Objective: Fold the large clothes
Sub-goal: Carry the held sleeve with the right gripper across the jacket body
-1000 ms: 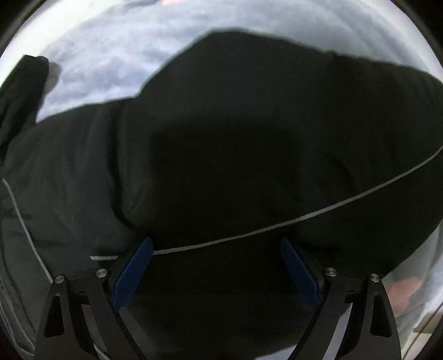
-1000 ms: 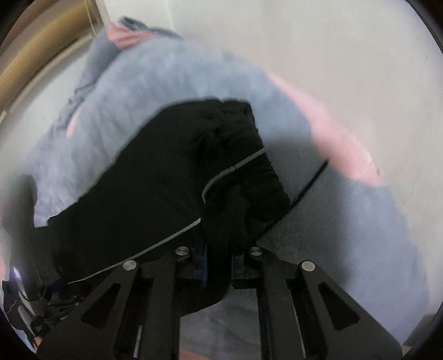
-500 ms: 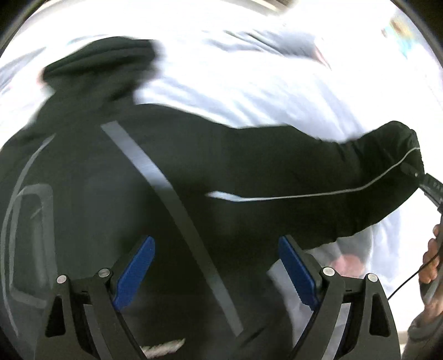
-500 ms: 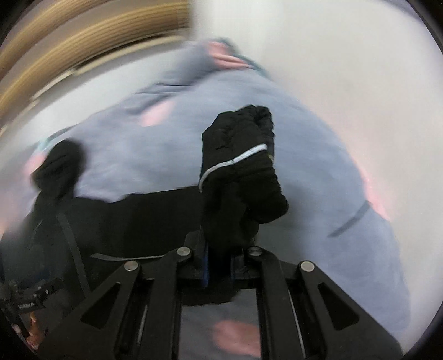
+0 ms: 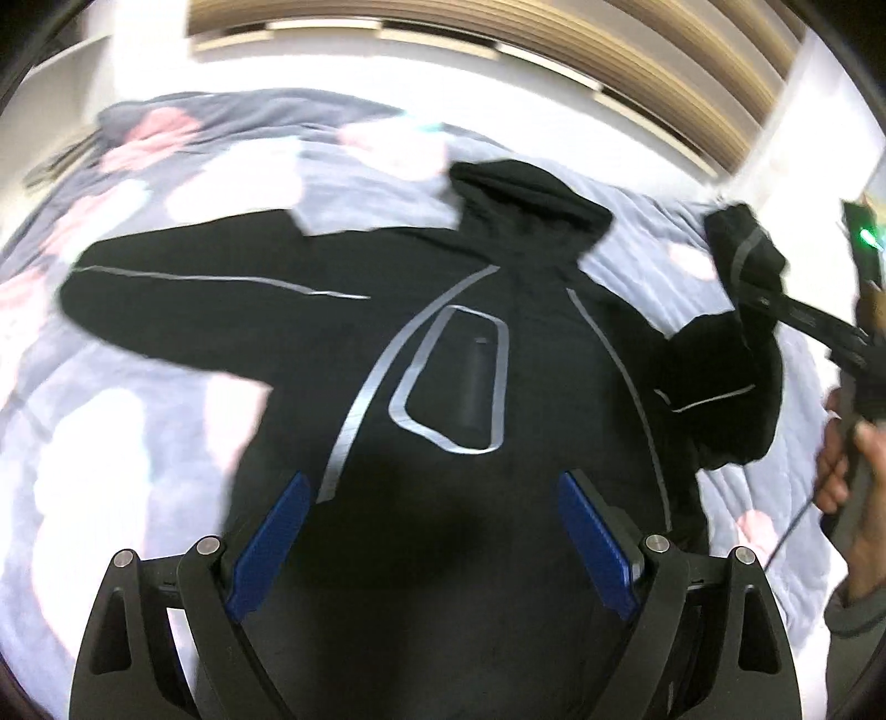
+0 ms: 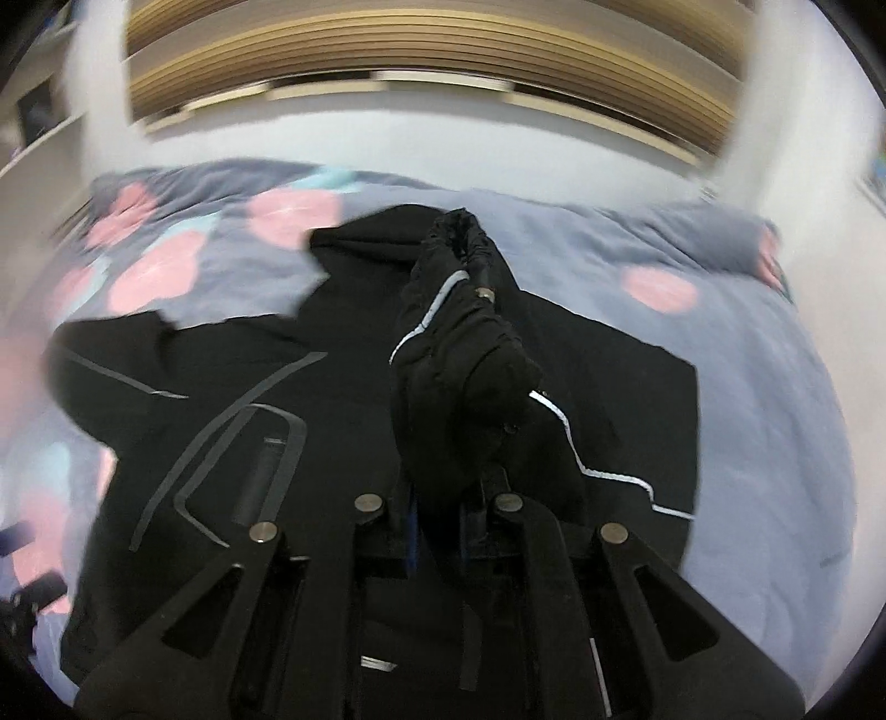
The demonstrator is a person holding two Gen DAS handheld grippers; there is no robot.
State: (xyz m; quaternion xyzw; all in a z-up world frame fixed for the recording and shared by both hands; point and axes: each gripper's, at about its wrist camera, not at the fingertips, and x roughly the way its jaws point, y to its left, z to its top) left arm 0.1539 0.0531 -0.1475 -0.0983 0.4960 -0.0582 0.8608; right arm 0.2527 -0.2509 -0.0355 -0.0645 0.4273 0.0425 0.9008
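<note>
- The black jacket point(image 5: 498, 387) lies spread front-up on a quilt point(image 5: 138, 443), its body directly ahead of and beneath the left gripper point(image 5: 432, 531).
- The left gripper hangs above the lower part of the jacket with its jaws spread wide and nothing between them; its blue pads point(image 5: 271, 545) frame bare black cloth.
- The right gripper point(image 6: 437, 509) has its jaws pinched close on the cuff end of one sleeve point(image 6: 459, 354), which rises bunched and crumpled straight up from between the fingers.
- In the left wrist view that same sleeve point(image 5: 742, 266) is lifted off the quilt at the far right, draped from the right gripper's black finger point(image 5: 803, 318), with the person's hand point(image 5: 853, 443) behind it.
- The other sleeve point(image 5: 183, 299) stretches out flat to the left, resting on the quilt.
- The hood point(image 5: 526, 199) lies at the far end of the jacket, away from both grippers.
- The jacket cloth is matte black and softly creased, trimmed with thin grey reflective piping point(image 5: 365, 387) that curves down the chest and outlines a rounded pocket panel point(image 5: 454, 382); a dark zip pull sits inside that panel.
- The quilt is a soft grey-blue fabric with round pink patches point(image 6: 659, 291) and looks lightly quilted.
- Behind the bed runs a ribbed tan panel point(image 6: 432, 50) of horizontal slats above a pale wall.
</note>
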